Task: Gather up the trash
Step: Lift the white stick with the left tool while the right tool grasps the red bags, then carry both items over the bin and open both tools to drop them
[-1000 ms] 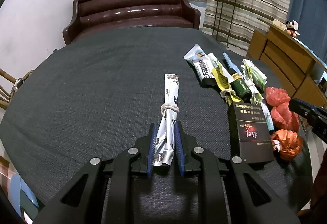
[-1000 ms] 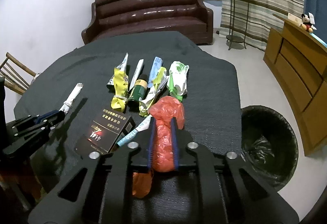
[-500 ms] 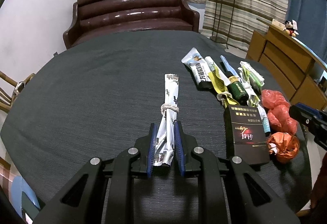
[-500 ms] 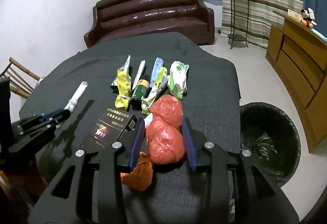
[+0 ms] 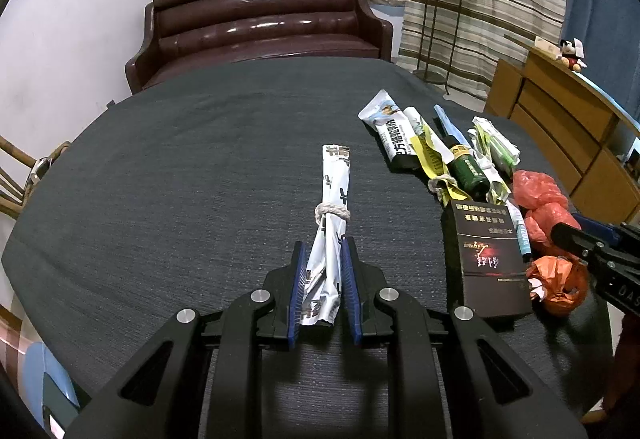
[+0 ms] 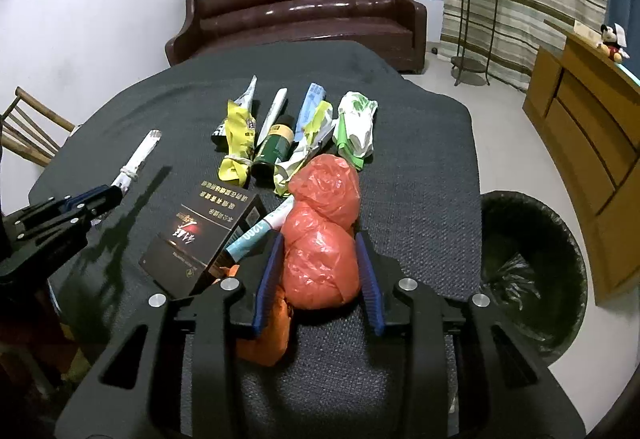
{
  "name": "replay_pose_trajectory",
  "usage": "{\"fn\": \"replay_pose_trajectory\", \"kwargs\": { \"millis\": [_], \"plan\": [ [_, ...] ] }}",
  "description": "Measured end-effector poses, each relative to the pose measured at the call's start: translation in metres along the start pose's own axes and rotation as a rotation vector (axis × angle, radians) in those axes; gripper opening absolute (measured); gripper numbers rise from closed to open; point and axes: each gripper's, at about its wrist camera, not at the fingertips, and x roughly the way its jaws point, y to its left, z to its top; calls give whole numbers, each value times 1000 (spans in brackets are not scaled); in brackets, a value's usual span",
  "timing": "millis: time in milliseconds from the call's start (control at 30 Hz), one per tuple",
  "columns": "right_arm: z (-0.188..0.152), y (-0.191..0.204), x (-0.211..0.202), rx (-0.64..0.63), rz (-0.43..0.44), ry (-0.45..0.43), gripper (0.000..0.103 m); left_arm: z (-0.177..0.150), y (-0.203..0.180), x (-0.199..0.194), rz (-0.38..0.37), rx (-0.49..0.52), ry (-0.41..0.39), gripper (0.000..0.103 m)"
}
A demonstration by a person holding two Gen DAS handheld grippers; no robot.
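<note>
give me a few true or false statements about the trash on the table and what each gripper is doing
1. The left gripper is shut on the tied white wrapper. True.
2. The right gripper holds the dark box. False: its jaws, just opened, straddle the red plastic bag.
3. A lined trash bin stands on the floor beside the table. True.
4. The green bottle stands upright. False: it lies on its side among wrappers.

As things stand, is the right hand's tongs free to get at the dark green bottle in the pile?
Probably not directly: the right tongs straddle the red plastic bag, which lies between them and the green bottle, with wrappers crowding both its sides.
</note>
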Motion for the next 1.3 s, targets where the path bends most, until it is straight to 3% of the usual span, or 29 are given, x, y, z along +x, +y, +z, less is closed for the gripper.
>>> {"fn": "replay_pose_trajectory", "kwargs": {
  "millis": [567, 1000, 1300],
  "plan": [
    [6, -21, -37, 38, -86, -148, 34, 8, -37, -17, -73, 45, -43, 19],
    [-2, -73, -61, 76, -247, -200, 34, 22, -118, -22, -203, 137, -81, 20],
    [-13, -117, -67, 133, -354, -203, 34, 22, -172, -18, -253, 211, -99, 19]
  ]
}}
